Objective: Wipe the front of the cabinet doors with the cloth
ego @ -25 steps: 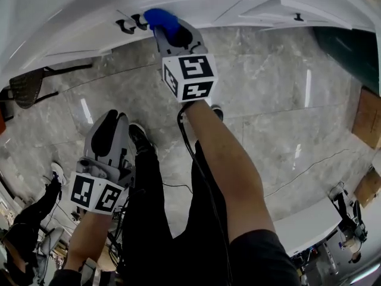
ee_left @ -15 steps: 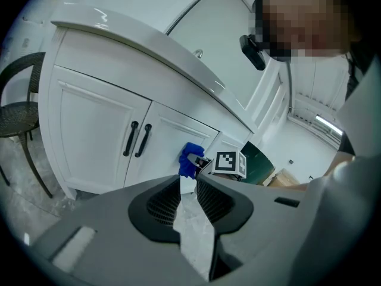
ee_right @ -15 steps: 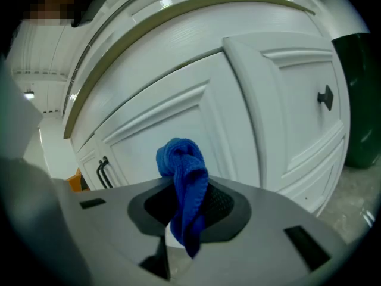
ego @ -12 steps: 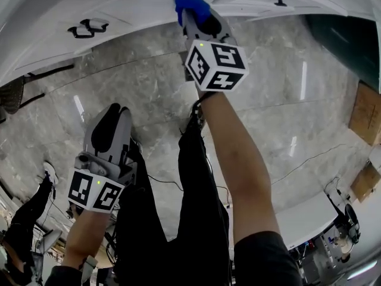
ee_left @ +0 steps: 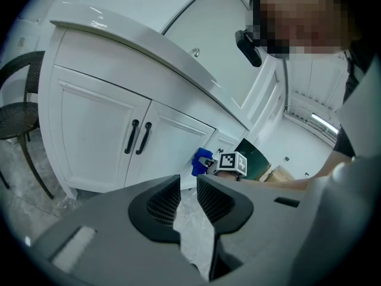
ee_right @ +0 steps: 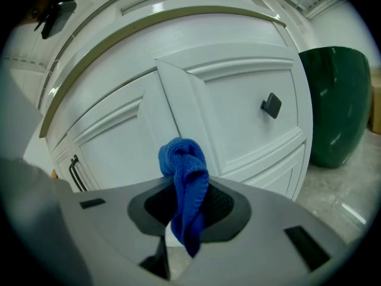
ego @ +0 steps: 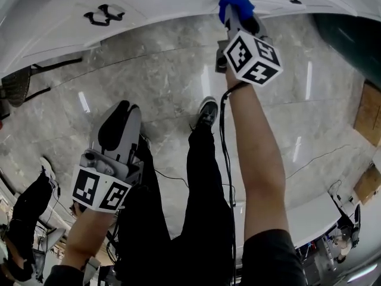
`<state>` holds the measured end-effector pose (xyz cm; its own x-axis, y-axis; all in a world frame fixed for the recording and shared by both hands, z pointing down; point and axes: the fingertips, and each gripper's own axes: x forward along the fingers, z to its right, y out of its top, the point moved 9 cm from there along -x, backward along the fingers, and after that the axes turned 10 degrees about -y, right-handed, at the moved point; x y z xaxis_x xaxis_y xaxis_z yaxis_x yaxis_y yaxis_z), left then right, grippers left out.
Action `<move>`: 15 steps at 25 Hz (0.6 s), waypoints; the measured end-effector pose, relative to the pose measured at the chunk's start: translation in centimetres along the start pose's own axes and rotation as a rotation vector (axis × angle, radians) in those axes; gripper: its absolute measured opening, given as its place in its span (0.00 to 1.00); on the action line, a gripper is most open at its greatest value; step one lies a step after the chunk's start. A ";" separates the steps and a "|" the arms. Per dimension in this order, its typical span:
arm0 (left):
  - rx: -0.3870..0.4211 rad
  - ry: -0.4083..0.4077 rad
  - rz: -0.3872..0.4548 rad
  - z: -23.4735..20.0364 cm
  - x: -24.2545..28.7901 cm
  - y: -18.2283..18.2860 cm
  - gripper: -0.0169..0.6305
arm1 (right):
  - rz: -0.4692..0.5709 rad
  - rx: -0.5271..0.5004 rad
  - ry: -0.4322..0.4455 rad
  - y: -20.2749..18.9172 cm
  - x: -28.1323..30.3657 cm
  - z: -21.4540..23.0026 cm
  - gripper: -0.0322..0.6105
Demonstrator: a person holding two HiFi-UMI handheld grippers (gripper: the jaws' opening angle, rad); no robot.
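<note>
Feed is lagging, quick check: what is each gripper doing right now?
Left gripper: open a little, nothing between its jaws.
Right gripper: closed on the blue cloth.

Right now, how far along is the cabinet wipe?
Done: over the last second the blue cloth swept right, away from the paired handles. In hand: right gripper shut on it, at the seam beside the knob door. Left gripper empty, narrowly open. Left: likely the knob door; no wipe marks show.

Outstretched right hand-held gripper (ego: 239, 18) clamps cloth (ee_right: 184, 177); left one (ee_left: 189, 190) seemingly ajar.
</note>
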<state>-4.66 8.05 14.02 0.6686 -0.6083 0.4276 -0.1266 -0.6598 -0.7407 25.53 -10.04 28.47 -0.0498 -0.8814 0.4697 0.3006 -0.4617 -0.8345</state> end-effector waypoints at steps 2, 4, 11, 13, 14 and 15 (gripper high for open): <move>0.003 0.010 0.000 -1.2 -1.6 0.1 0.16 | 0.004 0.023 -0.013 -0.7 -0.5 -1.4 0.17; -0.001 0.025 0.005 -2.5 -3.4 0.2 0.16 | 0.006 0.044 -0.004 -1.6 -1.0 -3.6 0.17; -0.008 0.075 0.011 -6.5 -8.4 0.5 0.16 | -0.055 -0.066 0.212 -7.0 -1.0 -16.2 0.17; -0.011 0.085 0.010 -7.4 -9.0 0.4 0.16 | -0.079 -0.118 0.276 -8.7 -0.7 -19.0 0.17; -0.013 0.091 0.009 -7.8 -9.1 0.4 0.16 | -0.091 -0.135 0.298 -9.4 -0.5 -20.0 0.17; -0.014 0.097 0.006 -8.2 -9.2 0.3 0.16 | -0.103 -0.143 0.313 -10.1 -0.3 -20.7 0.17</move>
<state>-16.84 9.81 14.07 0.5935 -0.6520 0.4718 -0.1414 -0.6615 -0.7365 2.75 -7.20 30.84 -0.3690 -0.8068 0.4614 0.1430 -0.5398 -0.8296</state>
